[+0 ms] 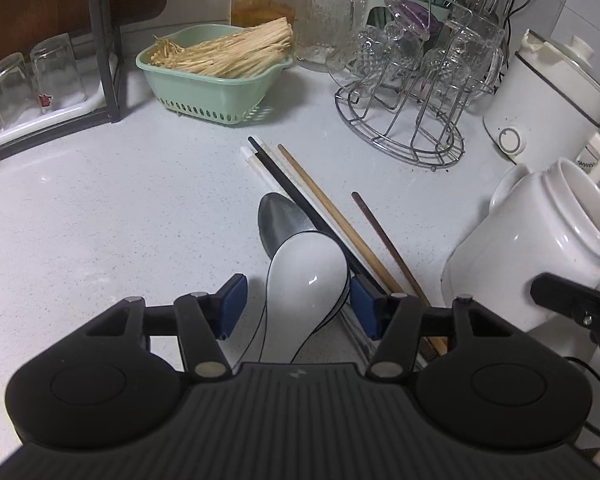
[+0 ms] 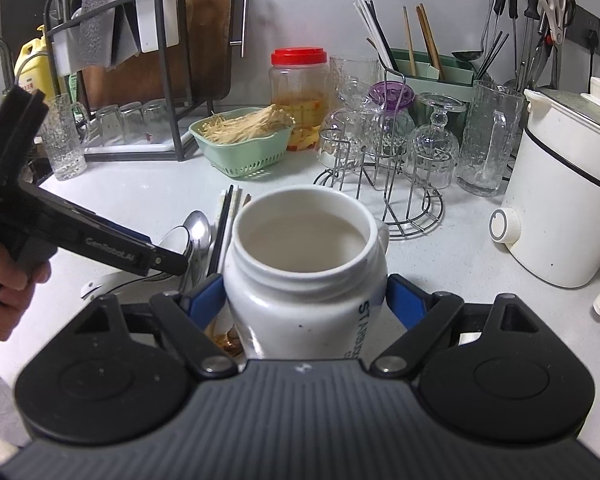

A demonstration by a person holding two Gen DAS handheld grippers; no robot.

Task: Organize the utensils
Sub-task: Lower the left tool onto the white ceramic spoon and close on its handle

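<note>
Utensils lay loose on the table [image 1: 100, 208]: a white ceramic spoon [image 1: 306, 268] resting over a metal spoon [image 1: 278, 216], and beside them a fan of chopsticks [image 1: 320, 208] in black, white and wood tones, with one darker stick a little apart to the right.

As far as the frames showed, the sorting had barely begun. The white jar [image 2: 300, 264], tilted toward the camera and clamped at its shoulders by the right gripper [image 2: 306, 300], showed only a bare pale interior. Every loose utensil was still on the table, just left of the jar.

The left gripper [image 1: 296, 308] was down over the white ceramic spoon, jaws partly open on either side of the bowl. The right pad sat close against the rim, the left one stood clear, so the spoon was not yet held. I judged the pick of this spoon to be the step in hand, with the metal spoon and all the chopsticks left to follow.

Farther back, a green basket [image 1: 212, 92] held pale enoki mushrooms, a red-lidded plastic jar [image 2: 298, 92] had yellowish contents at its bottom, and a green holder [image 2: 436, 70] by the wall already stood with chopsticks upright in it.
</note>
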